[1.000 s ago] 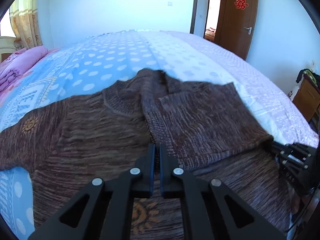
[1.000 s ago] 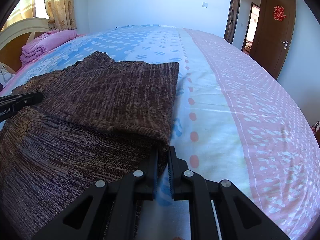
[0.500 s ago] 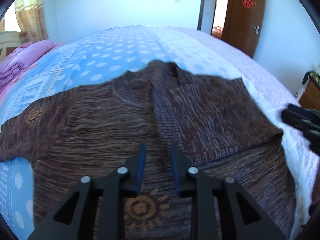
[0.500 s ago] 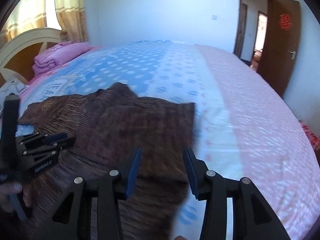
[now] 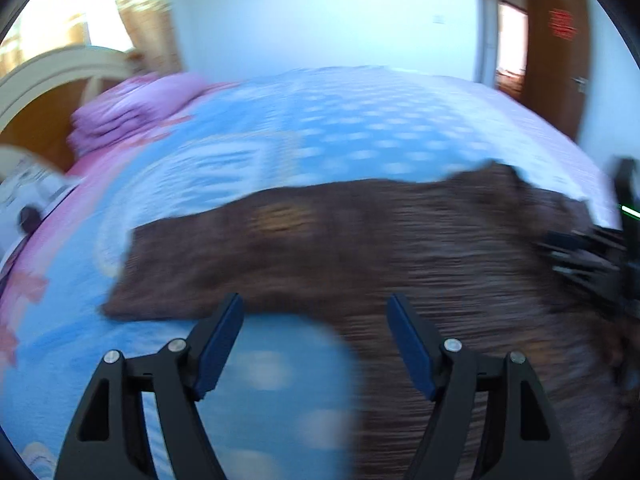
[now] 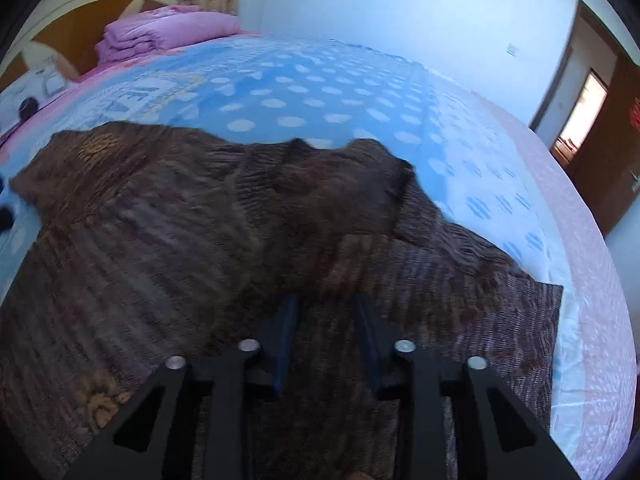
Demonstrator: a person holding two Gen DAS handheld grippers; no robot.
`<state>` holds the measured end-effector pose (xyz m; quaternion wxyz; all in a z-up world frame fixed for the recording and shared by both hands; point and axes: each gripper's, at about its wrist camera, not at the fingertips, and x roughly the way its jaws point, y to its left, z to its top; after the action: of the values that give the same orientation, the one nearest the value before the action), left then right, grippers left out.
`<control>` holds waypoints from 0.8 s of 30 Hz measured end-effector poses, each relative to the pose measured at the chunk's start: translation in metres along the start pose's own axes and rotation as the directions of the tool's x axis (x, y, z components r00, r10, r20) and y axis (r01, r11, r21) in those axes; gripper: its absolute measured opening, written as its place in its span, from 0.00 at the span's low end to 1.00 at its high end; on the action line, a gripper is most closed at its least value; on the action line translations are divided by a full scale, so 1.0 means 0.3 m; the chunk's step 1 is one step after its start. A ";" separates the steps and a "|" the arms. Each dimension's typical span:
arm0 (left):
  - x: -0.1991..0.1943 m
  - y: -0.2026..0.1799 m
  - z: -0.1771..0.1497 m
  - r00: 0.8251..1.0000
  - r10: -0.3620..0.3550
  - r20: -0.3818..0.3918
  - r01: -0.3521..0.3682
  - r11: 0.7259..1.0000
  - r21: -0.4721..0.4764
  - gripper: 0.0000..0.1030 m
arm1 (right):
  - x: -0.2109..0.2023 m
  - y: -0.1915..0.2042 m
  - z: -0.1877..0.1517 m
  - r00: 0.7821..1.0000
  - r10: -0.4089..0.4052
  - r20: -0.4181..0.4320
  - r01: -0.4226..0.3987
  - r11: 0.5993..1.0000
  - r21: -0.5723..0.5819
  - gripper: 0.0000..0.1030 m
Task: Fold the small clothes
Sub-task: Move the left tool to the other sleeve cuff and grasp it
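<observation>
A brown knitted sweater (image 5: 400, 240) lies flat on the blue dotted bedspread (image 5: 340, 128). Its left sleeve (image 5: 208, 256) stretches out to the left, and its right sleeve (image 6: 460, 264) lies folded over the body. My left gripper (image 5: 314, 304) hovers at the sleeve's near edge, by the armpit; its jaws are opening wide with nothing between them. My right gripper (image 6: 326, 300) hangs over the middle of the sweater (image 6: 200, 240); its jaws are closing, still apart, and grip no cloth. The right gripper (image 5: 588, 252) also shows at the right edge of the blurred left wrist view.
A folded pink quilt (image 6: 168, 32) lies by the cream headboard (image 6: 80, 4) at the far left. A white pillow (image 5: 28, 192) sits at the left edge. A brown door (image 5: 556, 52) stands open at the far right. A pink strip of the bedspread (image 6: 592, 280) lies right of the sweater.
Both grippers let go of the folded right sleeve, opened and swung left. The left one now faces the spread-out left sleeve; the right one is over the sweater's middle.
</observation>
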<state>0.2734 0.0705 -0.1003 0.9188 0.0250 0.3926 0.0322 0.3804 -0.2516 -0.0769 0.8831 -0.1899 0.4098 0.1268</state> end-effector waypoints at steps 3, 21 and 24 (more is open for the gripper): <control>0.046 0.192 -0.016 0.993 0.118 -0.011 -0.119 0.991 -0.057 0.75 | -0.068 -0.032 -0.013 0.999 -0.018 0.042 0.015 0.999 0.052 0.29; 0.194 0.556 -0.011 0.983 0.174 -0.059 -0.183 0.923 -0.339 0.81 | -0.063 0.072 -0.110 0.998 -0.027 0.055 0.028 1.000 -0.013 0.36; 0.227 0.530 -0.007 0.985 0.156 -0.079 -0.173 0.931 -0.321 0.73 | -0.062 0.068 -0.109 0.998 -0.019 0.055 0.019 1.000 -0.004 0.36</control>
<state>0.3125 0.2342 -0.1395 0.8937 -0.0956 0.4022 0.1741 0.3389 -0.2490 -0.0865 0.8947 -0.1925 0.3834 0.1245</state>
